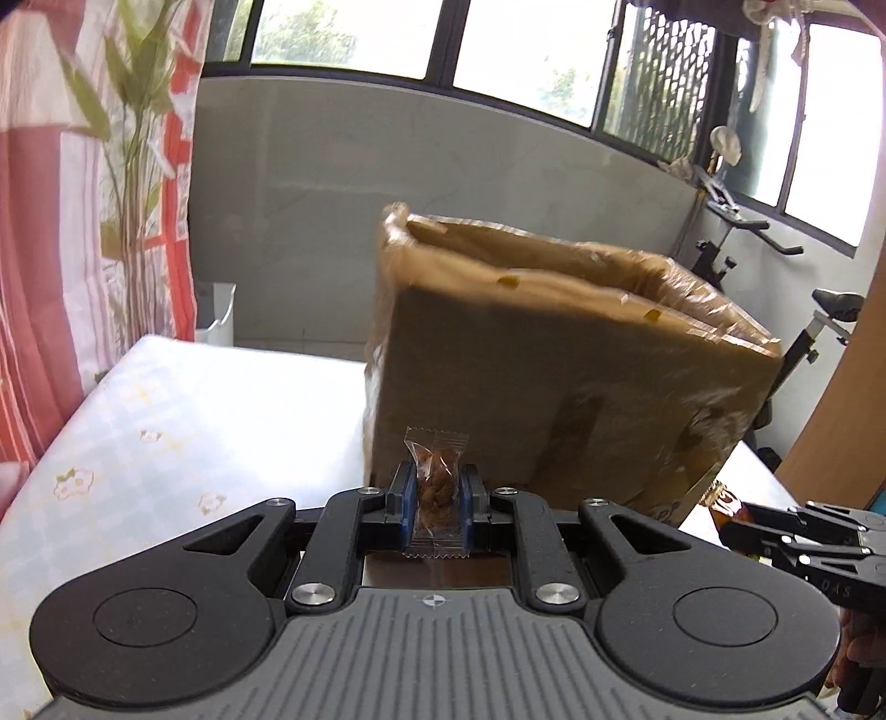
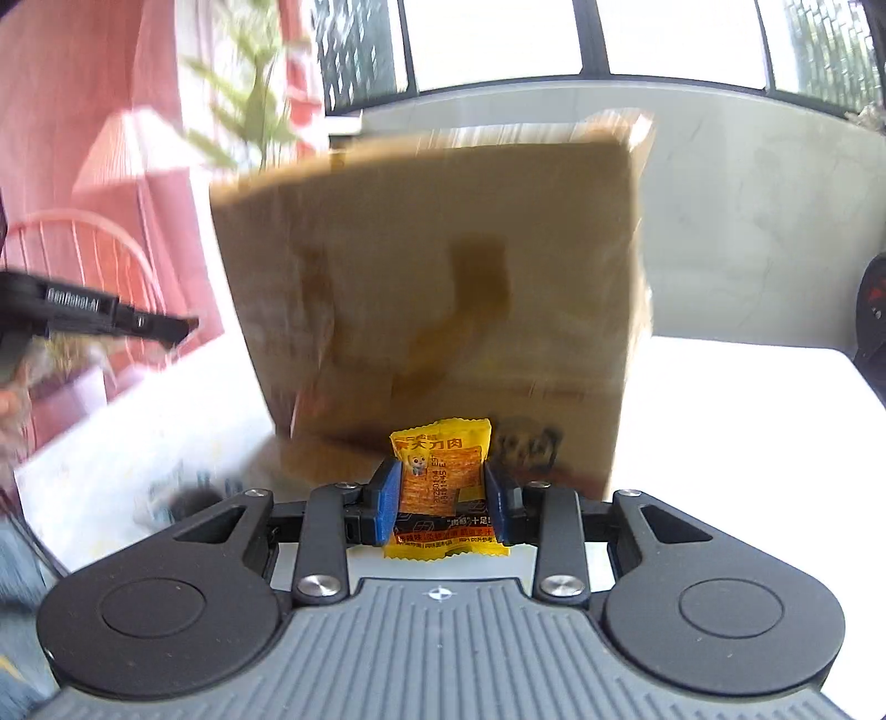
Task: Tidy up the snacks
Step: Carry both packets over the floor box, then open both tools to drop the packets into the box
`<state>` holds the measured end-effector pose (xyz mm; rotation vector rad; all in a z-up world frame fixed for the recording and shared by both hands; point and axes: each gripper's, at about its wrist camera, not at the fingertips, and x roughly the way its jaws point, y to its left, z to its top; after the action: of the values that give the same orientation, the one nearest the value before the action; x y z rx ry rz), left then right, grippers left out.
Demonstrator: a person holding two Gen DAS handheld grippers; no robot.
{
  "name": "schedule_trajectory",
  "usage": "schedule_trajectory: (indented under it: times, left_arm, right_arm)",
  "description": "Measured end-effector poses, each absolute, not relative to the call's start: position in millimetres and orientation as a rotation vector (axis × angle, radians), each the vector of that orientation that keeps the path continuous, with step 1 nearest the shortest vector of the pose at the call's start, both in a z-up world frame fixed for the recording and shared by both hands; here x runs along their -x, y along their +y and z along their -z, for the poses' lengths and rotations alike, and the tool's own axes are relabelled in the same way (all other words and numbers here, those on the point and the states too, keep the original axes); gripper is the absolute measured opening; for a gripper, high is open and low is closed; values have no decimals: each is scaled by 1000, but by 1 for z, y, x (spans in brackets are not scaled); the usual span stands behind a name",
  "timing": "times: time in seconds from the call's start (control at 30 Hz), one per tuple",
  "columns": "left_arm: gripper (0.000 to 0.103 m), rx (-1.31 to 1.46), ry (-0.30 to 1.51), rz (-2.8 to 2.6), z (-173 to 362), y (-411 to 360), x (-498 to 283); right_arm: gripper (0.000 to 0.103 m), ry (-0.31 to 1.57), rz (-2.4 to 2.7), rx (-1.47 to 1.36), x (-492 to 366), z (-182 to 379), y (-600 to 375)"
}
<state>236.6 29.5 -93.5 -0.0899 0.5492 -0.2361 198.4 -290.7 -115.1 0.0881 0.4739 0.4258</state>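
Note:
My left gripper [image 1: 436,487] is shut on a small clear-wrapped brown snack [image 1: 435,487], held upright between the blue pads. Just beyond it stands an open cardboard box [image 1: 554,376] wrapped in tape, its top rim above gripper height. My right gripper [image 2: 443,490] is shut on a yellow snack packet [image 2: 443,487] with orange print. The same cardboard box [image 2: 437,277] fills that view right in front, blurred. The right gripper [image 1: 797,531] shows at the right edge of the left wrist view, and the left gripper [image 2: 111,321] shows at the left of the right wrist view.
The box rests on a white table with a floral cloth [image 1: 166,421]. A pink patterned curtain [image 1: 83,194] hangs at the left. An exercise bike [image 1: 775,266] stands at the right beneath the windows [image 1: 526,50]. A white bin [image 1: 216,315] sits behind the table.

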Motion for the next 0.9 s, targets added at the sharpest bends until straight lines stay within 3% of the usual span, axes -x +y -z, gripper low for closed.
schedule_trajectory:
  times: [0.33, 0.77, 0.83, 0.9]
  left_arm:
    - [17, 39, 342, 350, 14, -18, -270]
    - [19, 10, 527, 274, 41, -47, -364]
    - [27, 0, 533, 265, 44, -48, -368]
    - [47, -9, 520, 267, 44, -48, -367]
  right_arm:
    - [34, 244, -411, -43, -232, 18, -289]
    - [35, 494, -245, -33, -313, 22, -271]
    - [37, 506, -236, -39, -313, 26, -272]
    - [37, 509, -226, -46, -312, 28, -273]
